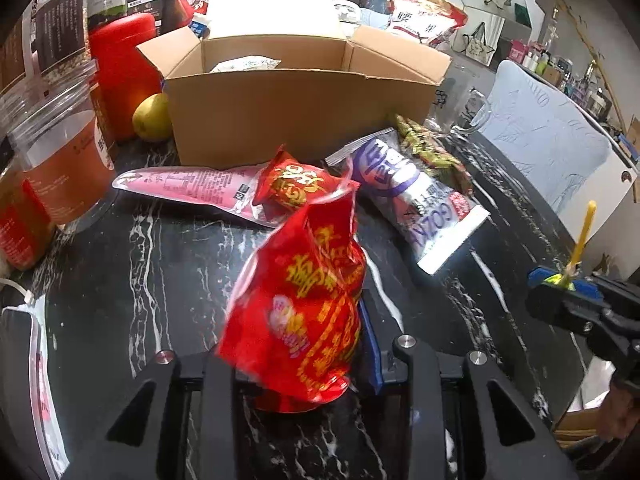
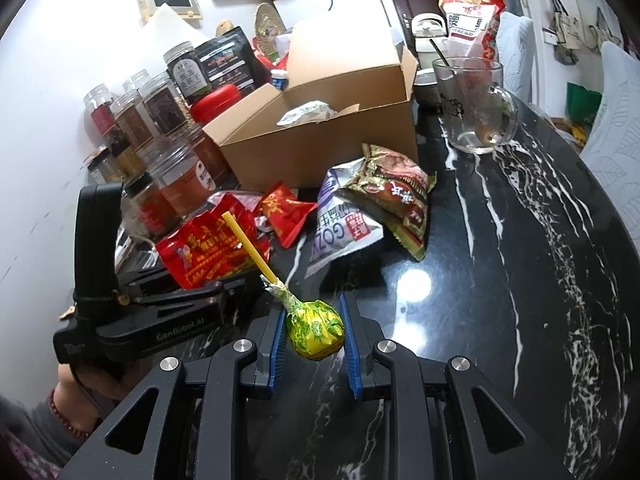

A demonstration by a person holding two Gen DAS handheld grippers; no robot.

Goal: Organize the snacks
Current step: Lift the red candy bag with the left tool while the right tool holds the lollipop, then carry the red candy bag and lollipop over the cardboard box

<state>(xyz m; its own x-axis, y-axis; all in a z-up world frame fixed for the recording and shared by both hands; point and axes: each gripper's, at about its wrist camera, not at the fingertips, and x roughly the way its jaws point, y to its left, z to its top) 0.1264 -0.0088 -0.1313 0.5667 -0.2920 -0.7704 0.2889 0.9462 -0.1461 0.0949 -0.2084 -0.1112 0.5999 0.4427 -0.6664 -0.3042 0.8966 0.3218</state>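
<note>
lollipop [image 2: 316,330] clamped in right tool [image 2: 314,344], red snack bag [image 1: 298,304] pinched in left tool [image 1: 296,364]

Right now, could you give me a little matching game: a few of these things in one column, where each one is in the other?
Things:
1. lollipop
2. big red snack bag
3. glass mug
4. silver wrapped packet

Places:
A. inside the cardboard box
B. in the left gripper
C. on the table, right of the box
D. in the right gripper

Pairs: 1-D, 2-B, 3-C, 4-A
</note>
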